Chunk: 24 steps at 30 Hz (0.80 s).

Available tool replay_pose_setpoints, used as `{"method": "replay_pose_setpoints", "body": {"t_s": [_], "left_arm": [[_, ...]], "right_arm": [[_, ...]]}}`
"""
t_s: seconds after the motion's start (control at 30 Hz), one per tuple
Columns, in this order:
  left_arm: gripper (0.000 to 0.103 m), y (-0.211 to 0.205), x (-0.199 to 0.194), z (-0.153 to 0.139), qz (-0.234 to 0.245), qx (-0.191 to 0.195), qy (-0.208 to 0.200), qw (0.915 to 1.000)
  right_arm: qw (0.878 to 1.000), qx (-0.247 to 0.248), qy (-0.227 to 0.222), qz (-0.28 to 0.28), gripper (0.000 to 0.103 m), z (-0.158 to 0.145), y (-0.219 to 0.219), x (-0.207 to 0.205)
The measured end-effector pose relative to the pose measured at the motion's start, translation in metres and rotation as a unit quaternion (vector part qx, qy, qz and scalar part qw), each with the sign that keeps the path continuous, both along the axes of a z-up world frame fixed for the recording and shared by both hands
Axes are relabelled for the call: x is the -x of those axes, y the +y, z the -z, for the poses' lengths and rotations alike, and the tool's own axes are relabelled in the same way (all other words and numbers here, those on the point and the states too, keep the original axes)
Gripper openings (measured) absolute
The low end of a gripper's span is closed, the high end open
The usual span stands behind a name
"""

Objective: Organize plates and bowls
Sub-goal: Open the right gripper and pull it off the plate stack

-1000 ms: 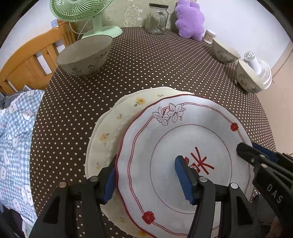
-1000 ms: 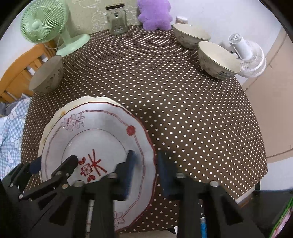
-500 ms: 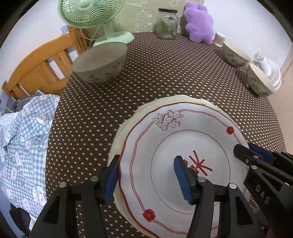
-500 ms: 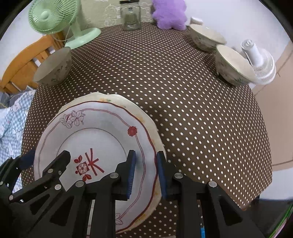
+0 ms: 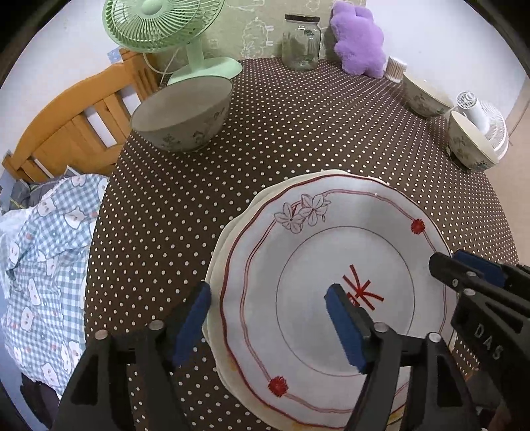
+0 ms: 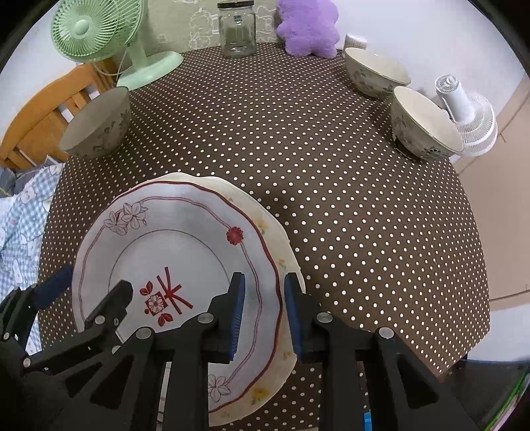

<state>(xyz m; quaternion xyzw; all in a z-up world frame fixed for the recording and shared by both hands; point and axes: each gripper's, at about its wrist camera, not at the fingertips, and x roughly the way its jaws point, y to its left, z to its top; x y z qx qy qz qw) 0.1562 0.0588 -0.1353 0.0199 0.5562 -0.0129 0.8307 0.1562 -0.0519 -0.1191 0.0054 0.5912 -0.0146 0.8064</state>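
Plates sit stacked near the front edge of the dotted surface (image 6: 331,165): the red-rimmed plate (image 6: 185,238) lies on the cream plate (image 6: 281,262). Both sets of jaws are opening. The left gripper (image 5: 268,318) straddles the stack's left rim, pads clear; the right gripper (image 6: 263,308) straddles the right rim, released. Farther out stand three bowls (image 6: 99,129), a green fan (image 6: 96,30) and a jar (image 6: 237,30).

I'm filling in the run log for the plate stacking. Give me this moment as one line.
step: plates stacked | red-rimmed plate on cream plate | left gripper opening, clear | right gripper opening, straddling rims | three bowls unstacked
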Motion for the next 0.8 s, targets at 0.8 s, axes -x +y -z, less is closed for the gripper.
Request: {"method": "replay_pose_setpoints", "body": {"t_s": [0.8], "left_arm": [[0.089, -0.067, -0.009, -0.044, -0.014, 0.012, -0.044, 0.9989]], "right_arm": [[0.997, -0.028, -0.067, 0.026, 0.068, -0.056, -0.092, -0.012]]}}
